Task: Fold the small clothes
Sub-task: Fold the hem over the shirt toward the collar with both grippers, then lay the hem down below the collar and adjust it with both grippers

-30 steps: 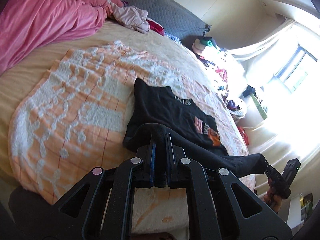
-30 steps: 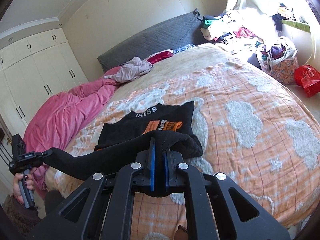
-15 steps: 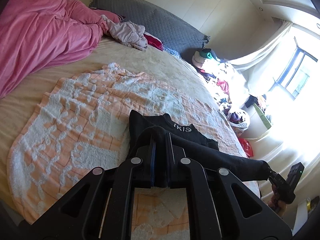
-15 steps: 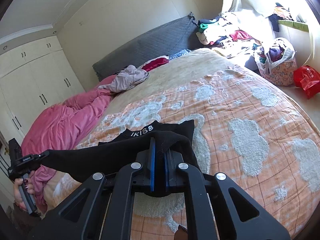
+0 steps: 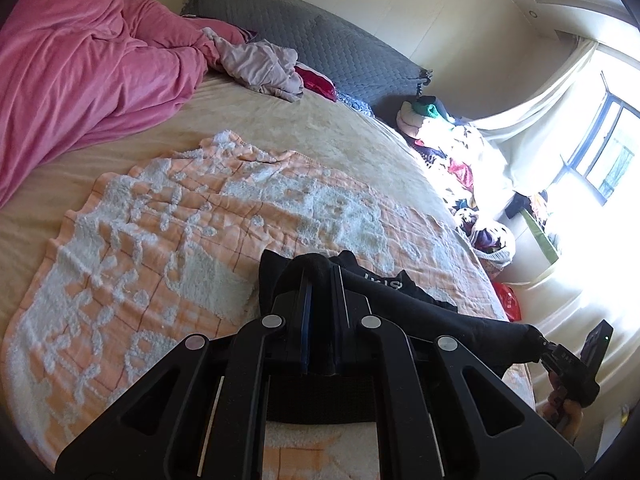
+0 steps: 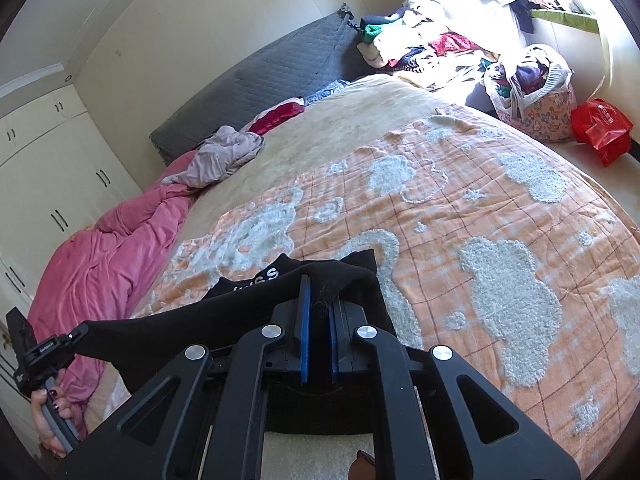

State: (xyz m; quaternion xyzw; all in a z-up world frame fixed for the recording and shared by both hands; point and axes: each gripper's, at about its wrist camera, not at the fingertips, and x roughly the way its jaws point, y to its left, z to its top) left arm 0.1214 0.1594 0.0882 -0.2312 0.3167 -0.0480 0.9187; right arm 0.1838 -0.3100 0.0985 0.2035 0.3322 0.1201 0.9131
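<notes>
A black T-shirt (image 5: 404,308) with white lettering lies on the orange and white blanket (image 5: 160,240), its near hem lifted and stretched between both grippers. My left gripper (image 5: 320,276) is shut on one corner of the hem. My right gripper (image 6: 319,292) is shut on the other corner of the black T-shirt (image 6: 224,320). The lifted hem is carried over the shirt's body towards the collar, and only the collar and lettering show beyond it. Each gripper also shows at the edge of the other's view, the right one (image 5: 546,348) and the left one (image 6: 80,330).
The blanket (image 6: 480,220) covers the beige bed (image 5: 280,128). A pink duvet (image 5: 80,80), a crumpled lilac garment (image 5: 260,64) and a grey headboard (image 5: 320,52) lie at the far end. A clothes pile (image 6: 432,48), a floral bag (image 6: 532,96) and a red bag (image 6: 600,128) stand beside the bed.
Both grippers have carried the lifted hem forward over the shirt towards the collar. The orange print is now covered and only the collar lettering shows.
</notes>
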